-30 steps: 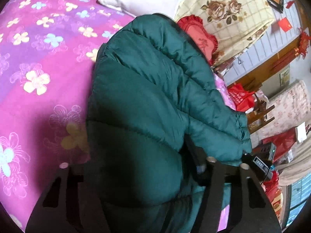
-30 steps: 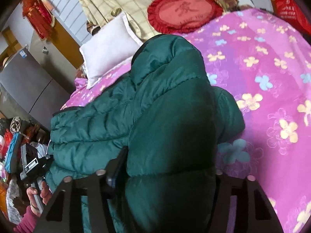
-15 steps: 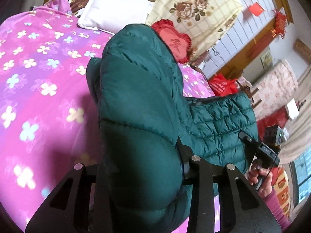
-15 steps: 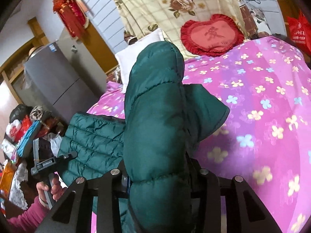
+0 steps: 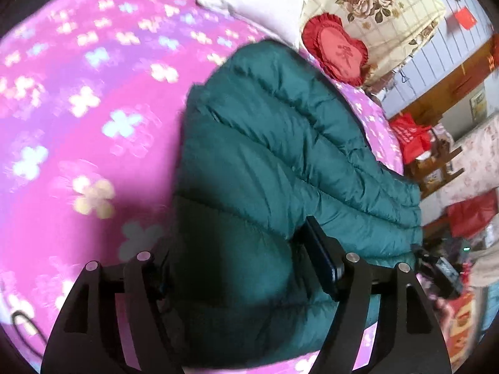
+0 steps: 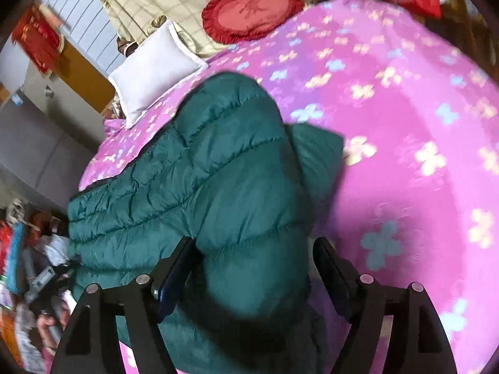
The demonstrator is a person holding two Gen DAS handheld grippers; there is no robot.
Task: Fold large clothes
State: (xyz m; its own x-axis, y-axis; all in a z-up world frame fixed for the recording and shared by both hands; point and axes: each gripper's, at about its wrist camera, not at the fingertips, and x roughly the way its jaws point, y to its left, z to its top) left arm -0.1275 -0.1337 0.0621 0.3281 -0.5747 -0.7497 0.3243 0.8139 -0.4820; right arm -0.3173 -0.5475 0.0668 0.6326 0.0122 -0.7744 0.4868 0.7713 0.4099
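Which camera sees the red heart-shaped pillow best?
The right wrist view. There the red heart-shaped frilly pillow lies whole and large at the head of the bed, above the puffy green quilted jacket. The left wrist view shows the same pillow smaller, with the jacket covering its lower edge.

Bright daylight, motion blur, dark fisheye corners, shadows below.

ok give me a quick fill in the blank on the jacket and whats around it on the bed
1. The puffy jacket is dark ____ in colour.
2. It lies on a pink bedspread printed with ____.
3. The frilled red cushion near the headboard is shaped like a ____.
4. Beside that cushion lies a plain ____ pillow.

Missing words: green; flowers; heart; white
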